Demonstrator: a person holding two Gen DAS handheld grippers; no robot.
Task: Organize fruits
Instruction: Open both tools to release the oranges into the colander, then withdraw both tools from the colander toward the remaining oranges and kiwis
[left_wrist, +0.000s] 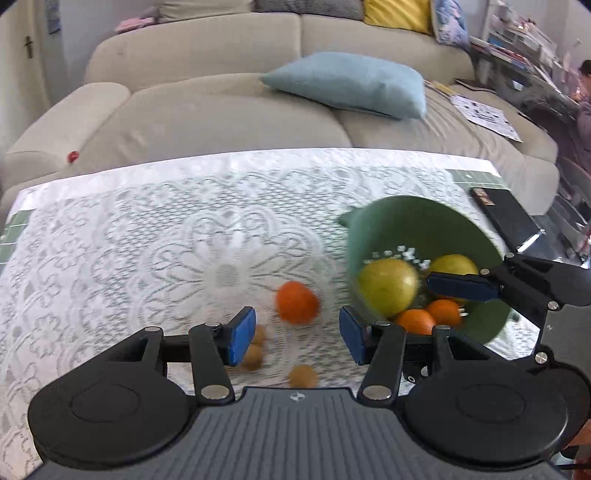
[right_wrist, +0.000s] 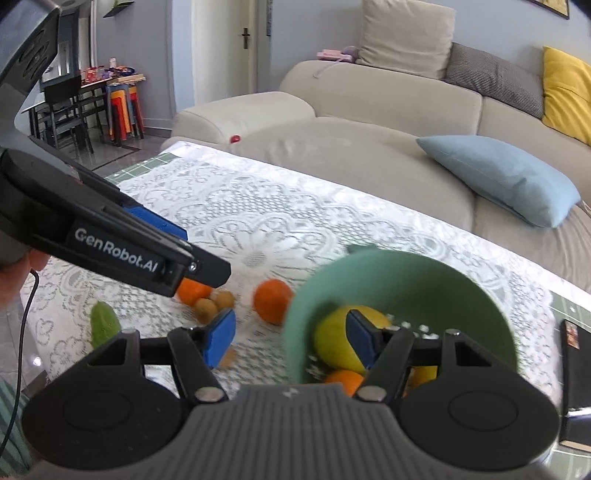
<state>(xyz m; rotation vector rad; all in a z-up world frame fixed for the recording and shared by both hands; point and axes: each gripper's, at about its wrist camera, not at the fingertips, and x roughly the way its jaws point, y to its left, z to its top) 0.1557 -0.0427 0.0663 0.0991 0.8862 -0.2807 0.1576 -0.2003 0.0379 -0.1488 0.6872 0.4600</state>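
Observation:
A green bowl (left_wrist: 417, 225) tilts toward the left on the lace tablecloth, and shows in the right wrist view (right_wrist: 399, 277) too. It holds two yellow-green fruits (left_wrist: 388, 288) and two oranges (left_wrist: 415, 321). One orange (left_wrist: 297, 302) lies loose on the cloth, also seen in the right wrist view (right_wrist: 272, 301). Small brown fruits (left_wrist: 253, 356) lie near it. My left gripper (left_wrist: 297, 336) is open and empty above the cloth. My right gripper (right_wrist: 291, 341) is open, one finger inside the bowl against a yellow fruit (right_wrist: 336, 343), the other outside the wall.
A beige sofa (left_wrist: 229, 110) with a blue cushion (left_wrist: 351, 85) runs along the table's far edge. A black book (left_wrist: 504, 214) lies right of the bowl. A green leaf (right_wrist: 104, 325) and another orange (right_wrist: 192, 291) lie at the cloth's left.

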